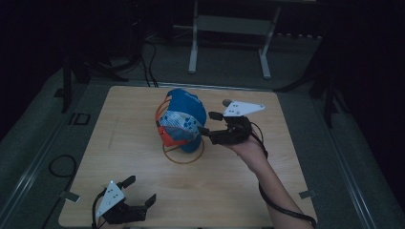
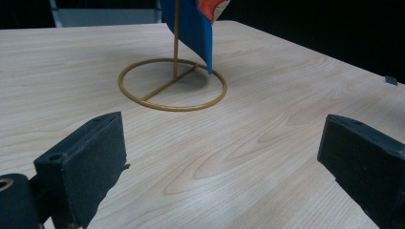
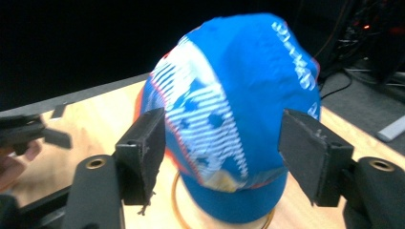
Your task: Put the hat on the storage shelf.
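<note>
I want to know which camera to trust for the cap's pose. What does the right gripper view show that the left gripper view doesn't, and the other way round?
Right gripper view: the blue cap's whole crown with its white striped panel, framed between the right gripper's open jaws without contact, plus the left gripper far off.

Left gripper view: the gold wire stand's full ring base and upright rod, and the left gripper's own wide-open jaws over bare wooden table.

Both: the cap on the stand, on the same table.

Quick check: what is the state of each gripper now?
Left gripper: open, holding nothing.
Right gripper: open, jaws either side of the blue cap, not pressing it.
</note>
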A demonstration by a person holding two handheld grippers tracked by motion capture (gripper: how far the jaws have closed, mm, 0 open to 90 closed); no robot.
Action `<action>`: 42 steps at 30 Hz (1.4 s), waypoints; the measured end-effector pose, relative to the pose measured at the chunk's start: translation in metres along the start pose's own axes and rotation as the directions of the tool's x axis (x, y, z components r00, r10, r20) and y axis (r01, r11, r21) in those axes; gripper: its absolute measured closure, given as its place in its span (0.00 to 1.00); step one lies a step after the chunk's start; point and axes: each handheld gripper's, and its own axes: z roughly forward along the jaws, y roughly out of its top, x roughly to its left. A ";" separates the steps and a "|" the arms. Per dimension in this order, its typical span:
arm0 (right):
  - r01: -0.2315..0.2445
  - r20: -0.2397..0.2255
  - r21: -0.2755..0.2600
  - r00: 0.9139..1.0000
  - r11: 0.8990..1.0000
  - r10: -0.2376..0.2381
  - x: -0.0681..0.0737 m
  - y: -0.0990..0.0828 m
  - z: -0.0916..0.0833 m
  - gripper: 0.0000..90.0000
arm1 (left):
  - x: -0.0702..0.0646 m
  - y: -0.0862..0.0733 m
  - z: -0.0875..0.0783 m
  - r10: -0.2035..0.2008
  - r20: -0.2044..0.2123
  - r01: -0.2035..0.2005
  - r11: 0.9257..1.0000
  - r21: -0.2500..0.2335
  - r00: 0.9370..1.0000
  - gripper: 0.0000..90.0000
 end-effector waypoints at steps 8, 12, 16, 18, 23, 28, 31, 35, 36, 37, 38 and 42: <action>0.003 -0.052 0.004 0.999 1.000 -0.003 0.009 -0.026 -0.008 0.20 | -0.001 -0.001 0.002 0.007 -0.002 -0.007 1.000 0.008 1.000 0.03; 0.007 -0.080 0.020 0.997 1.000 -0.006 0.014 -0.042 -0.006 0.16 | -0.001 -0.001 0.002 0.008 -0.004 -0.008 1.000 0.010 1.000 0.03; 0.029 -0.098 0.025 0.995 0.999 -0.026 0.019 -0.058 -0.003 0.15 | 0.000 -0.002 0.003 0.005 -0.006 -0.005 1.000 0.013 1.000 0.03; 0.031 -0.102 0.026 0.994 0.999 -0.029 0.020 -0.066 -0.001 0.15 | 0.000 -0.003 0.003 0.007 -0.008 -0.006 1.000 0.013 1.000 0.03; 0.019 -0.105 0.038 0.994 0.999 -0.015 0.019 -0.083 0.002 0.15 | 0.000 -0.005 0.003 0.012 -0.015 -0.012 1.000 0.017 1.000 0.03; 0.012 -0.110 0.051 0.994 0.999 -0.007 0.019 -0.099 0.002 0.15 | 0.001 -0.005 0.004 0.007 -0.015 -0.007 1.000 0.018 1.000 0.03; 0.002 -0.112 0.053 0.994 0.999 0.004 0.019 -0.109 0.002 0.15 | 0.000 -0.006 0.004 0.011 -0.016 -0.010 1.000 0.015 1.000 0.03; -0.010 -0.113 0.063 0.993 0.998 0.017 0.017 -0.122 0.001 0.15 | 0.001 -0.006 0.005 0.019 -0.020 -0.018 1.000 0.014 1.000 0.03; -0.008 -0.111 0.069 0.994 0.998 0.016 0.017 -0.125 0.001 0.15 | 0.001 -0.007 0.005 0.020 -0.020 -0.020 1.000 0.016 1.000 0.03; -0.008 -0.110 0.071 0.994 0.997 0.016 0.017 -0.127 0.000 0.15 | 0.001 -0.007 0.005 0.021 -0.021 -0.021 1.000 0.015 1.000 0.03; -0.008 -0.110 0.070 0.994 0.997 0.016 0.016 -0.130 0.000 0.15 | 0.002 -0.007 0.006 0.021 -0.021 -0.021 1.000 0.019 1.000 0.03; -0.008 -0.116 0.070 0.993 0.997 0.016 0.015 -0.140 -0.004 0.15 | 0.002 -0.008 0.007 0.022 -0.021 -0.022 0.999 0.028 1.000 0.03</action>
